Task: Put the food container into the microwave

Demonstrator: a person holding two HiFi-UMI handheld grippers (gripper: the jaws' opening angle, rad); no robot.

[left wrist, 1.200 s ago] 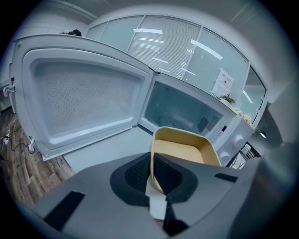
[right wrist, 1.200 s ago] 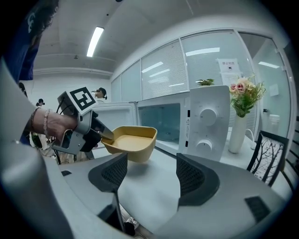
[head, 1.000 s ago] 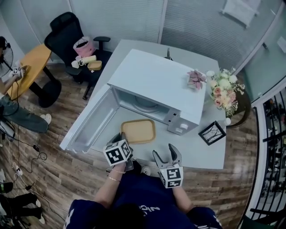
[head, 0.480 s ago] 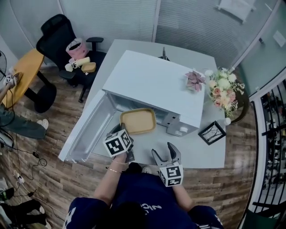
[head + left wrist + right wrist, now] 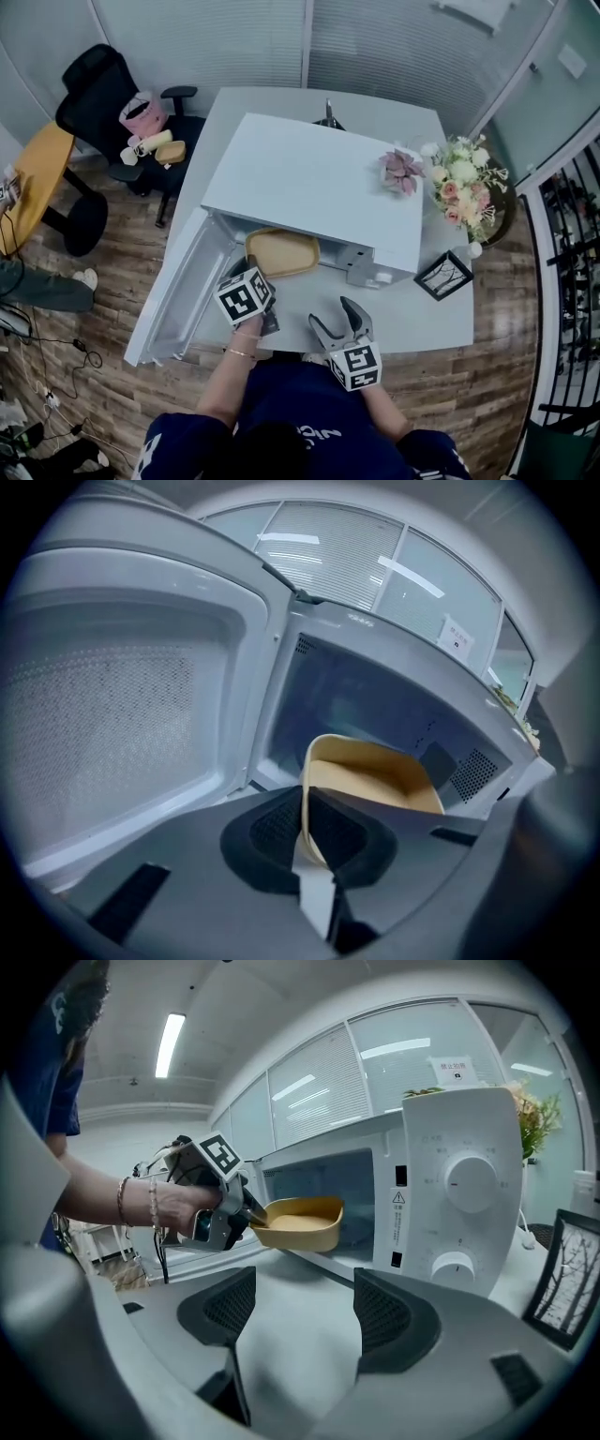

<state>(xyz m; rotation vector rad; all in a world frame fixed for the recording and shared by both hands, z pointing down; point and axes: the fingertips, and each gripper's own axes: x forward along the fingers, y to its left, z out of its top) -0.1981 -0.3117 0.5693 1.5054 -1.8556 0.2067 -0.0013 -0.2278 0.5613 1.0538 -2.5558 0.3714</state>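
Observation:
A shallow tan food container hangs level at the mouth of the white microwave, partly inside the cavity. My left gripper is shut on its near rim, and in the left gripper view the container rises between the dark pads. The right gripper view shows the container held in front of the cavity by the left gripper. My right gripper stands open over the table's front edge, with nothing between its fingers.
The microwave door is swung open to the left. A flower bouquet and a small framed picture stand on the grey table to the right. An office chair with items stands at far left.
My left gripper has carried the container forward from the table in front of the microwave up into the cavity's mouth. The right gripper has stayed in place, open.

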